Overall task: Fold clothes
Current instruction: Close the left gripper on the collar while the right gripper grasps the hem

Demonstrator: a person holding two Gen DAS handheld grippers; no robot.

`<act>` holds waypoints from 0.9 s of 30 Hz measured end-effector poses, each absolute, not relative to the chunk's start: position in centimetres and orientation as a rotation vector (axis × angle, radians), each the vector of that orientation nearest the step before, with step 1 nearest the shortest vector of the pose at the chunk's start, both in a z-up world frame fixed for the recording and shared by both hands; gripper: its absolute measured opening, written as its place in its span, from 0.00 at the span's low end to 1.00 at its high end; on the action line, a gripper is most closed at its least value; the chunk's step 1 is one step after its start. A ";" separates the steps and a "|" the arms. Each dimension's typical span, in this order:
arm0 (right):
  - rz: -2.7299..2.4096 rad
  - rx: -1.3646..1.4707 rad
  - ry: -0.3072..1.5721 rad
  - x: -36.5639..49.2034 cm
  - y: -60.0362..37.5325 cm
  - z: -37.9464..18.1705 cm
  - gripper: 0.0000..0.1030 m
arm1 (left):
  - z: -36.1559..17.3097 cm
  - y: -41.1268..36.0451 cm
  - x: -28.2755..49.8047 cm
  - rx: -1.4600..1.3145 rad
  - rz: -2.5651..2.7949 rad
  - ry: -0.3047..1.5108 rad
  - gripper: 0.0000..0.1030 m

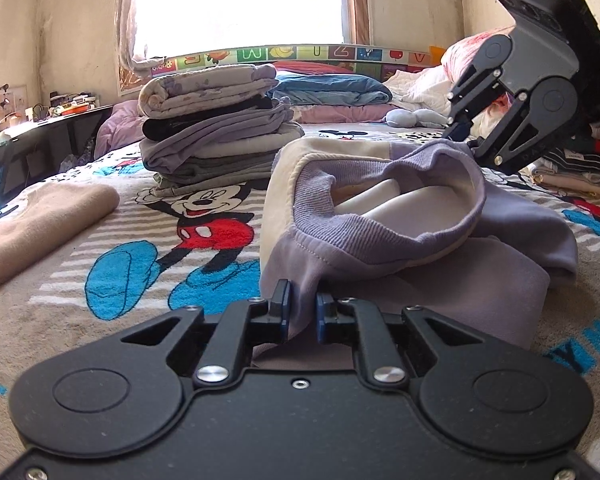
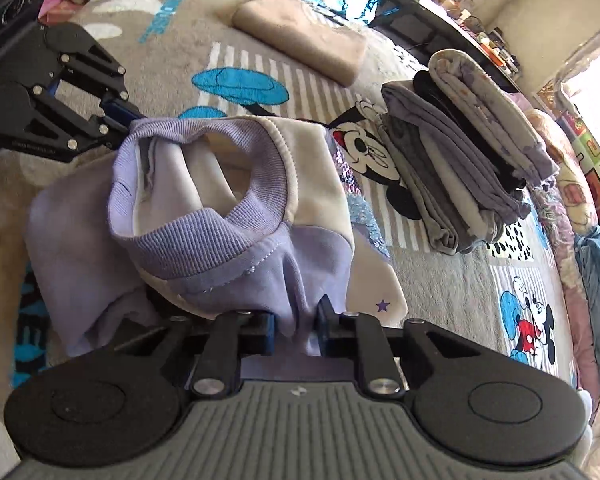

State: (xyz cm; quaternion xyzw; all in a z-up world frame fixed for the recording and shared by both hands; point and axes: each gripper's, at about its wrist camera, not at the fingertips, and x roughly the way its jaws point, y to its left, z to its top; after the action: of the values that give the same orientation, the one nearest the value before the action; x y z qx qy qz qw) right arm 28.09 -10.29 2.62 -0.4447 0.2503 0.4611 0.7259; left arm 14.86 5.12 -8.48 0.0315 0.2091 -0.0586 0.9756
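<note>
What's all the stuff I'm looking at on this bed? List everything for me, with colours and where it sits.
sweatshirt: one, lilac and cream, mid-bed, held at both shoulders
stack of folded clothes: one, grey, lilac and black, behind the sweatshirt
beige folded garment: one, left of the stack
cartoon blanket: one, grey with a red and blue mouse, covering the bed
bedding pile: blue and pink, by the window
desk: one, dark, far left
left gripper: black, blue fingers, shut on cloth
right gripper: black, shut on cloth

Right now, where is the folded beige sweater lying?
The beige sweater lies flat on the Mickey blanket, at far left in the left wrist view, left of the folded stack and apart from the lilac sweatshirt.
</note>
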 end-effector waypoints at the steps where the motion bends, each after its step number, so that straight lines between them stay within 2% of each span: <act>1: 1.002 -0.947 0.542 27.7 -10.7 3.0 0.16 | -8.4 5.2 14.8 0.058 -0.116 0.417 0.11; 6: 0.920 -0.811 0.476 24.8 -12.9 5.5 0.07 | -7.7 5.0 14.1 0.063 -0.104 0.365 0.08; 15: 0.768 -0.652 0.317 16.6 -16.7 10.9 0.06 | -2.1 3.6 9.0 0.114 -0.055 0.111 0.04; 21: 0.670 -0.566 0.200 10.3 -19.7 13.9 0.05 | 1.5 2.6 5.1 0.098 -0.075 0.020 0.00; 27: 0.579 -0.498 0.103 6.0 -22.1 15.8 0.05 | 4.8 1.2 2.0 0.131 -0.103 -0.067 0.00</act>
State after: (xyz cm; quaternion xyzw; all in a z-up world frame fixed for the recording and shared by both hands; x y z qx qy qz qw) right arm 5.97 -22.14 15.85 -0.2430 0.0504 0.2823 0.9267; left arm 1.97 1.24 4.79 0.0652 -0.0336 -0.0512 0.9960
